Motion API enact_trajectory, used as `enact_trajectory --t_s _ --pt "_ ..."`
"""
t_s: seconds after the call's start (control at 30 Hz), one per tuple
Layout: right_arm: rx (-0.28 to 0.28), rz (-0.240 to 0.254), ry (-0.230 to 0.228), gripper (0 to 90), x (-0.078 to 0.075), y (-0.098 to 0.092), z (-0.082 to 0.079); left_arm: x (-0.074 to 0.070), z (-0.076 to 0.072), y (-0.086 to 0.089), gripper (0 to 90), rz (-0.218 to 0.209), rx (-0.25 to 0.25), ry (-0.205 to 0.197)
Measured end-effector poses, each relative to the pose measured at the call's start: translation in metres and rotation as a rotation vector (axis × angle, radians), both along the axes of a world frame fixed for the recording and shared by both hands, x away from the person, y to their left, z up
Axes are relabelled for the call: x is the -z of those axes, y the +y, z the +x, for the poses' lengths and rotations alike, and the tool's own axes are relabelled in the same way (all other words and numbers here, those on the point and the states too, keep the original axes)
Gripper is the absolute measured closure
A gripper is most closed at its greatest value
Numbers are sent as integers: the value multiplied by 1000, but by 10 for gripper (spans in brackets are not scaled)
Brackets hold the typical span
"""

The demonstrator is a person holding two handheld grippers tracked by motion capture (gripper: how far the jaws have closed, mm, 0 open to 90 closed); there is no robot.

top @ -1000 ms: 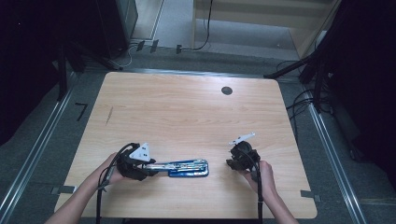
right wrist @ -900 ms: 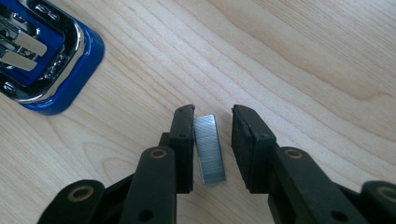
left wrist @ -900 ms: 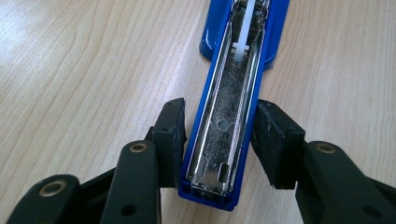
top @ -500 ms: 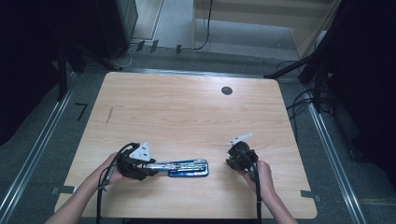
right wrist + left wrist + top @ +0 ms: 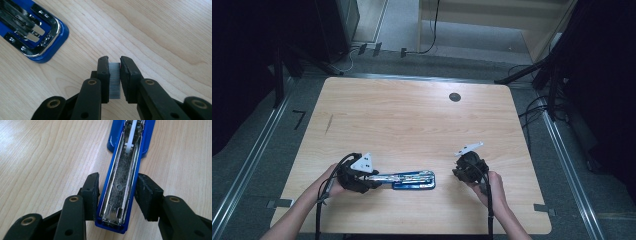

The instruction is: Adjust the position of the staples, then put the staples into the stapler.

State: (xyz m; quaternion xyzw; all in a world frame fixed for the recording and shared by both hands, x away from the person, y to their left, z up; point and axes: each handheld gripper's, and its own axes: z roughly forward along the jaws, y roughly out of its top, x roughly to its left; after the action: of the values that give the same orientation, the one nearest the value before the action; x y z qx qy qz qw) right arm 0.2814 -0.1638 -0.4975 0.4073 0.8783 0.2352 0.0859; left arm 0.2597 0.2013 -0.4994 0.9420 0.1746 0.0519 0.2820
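Blue metal stapler (image 5: 120, 182) opened flat at near centre of wooden table (image 5: 412, 120), left gripper (image 5: 117, 195) clamping its near end, right gripper (image 5: 115, 72) just closed on grey staple strip (image 5: 115, 78), right of stapler.

Open stapler (image 5: 409, 179) lies between tools; bare table (image 5: 412, 125) beyond, grommet (image 5: 455, 97) far edge.

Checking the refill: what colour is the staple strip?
Silvery grey staple strip, clearest in the right gripper view.

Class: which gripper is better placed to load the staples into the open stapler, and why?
Right. The right gripper already pinches the staple strip beside the stapler, while the left gripper clamps it steady.
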Motion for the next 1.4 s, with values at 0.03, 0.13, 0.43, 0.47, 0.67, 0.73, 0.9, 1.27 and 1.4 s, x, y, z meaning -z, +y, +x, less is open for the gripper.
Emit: enact_trajectory --t_s 0.03,0.13,0.43,0.47,0.67,0.73,0.9,1.27,1.4 --pt "2 -2 2 791 -1 1 -1 0 0 0 566 0 0 0" --pt "-20 -3 -7 791 -1 3 -1 0 0 0 566 2 1 1" --pt "-29 9 -1 791 -2 4 -1 1 3 0 562 4 8 -2" --pt "-30 13 1 791 -2 4 -1 1 3 0 562 4 8 -2" --pt "-43 17 -3 793 -3 5 -2 1 3 0 562 1 9 0" --pt "-46 15 -5 792 -3 6 -3 1 4 0 562 2 9 0" --pt "-62 19 -5 793 -5 10 -4 1 3 0 562 3 8 -3" --pt "-106 30 -20 793 -9 16 -5 1 3 0 562 6 7 -7" --pt "-121 40 -27 793 -14 18 -5 2 3 -1 562 7 9 1"
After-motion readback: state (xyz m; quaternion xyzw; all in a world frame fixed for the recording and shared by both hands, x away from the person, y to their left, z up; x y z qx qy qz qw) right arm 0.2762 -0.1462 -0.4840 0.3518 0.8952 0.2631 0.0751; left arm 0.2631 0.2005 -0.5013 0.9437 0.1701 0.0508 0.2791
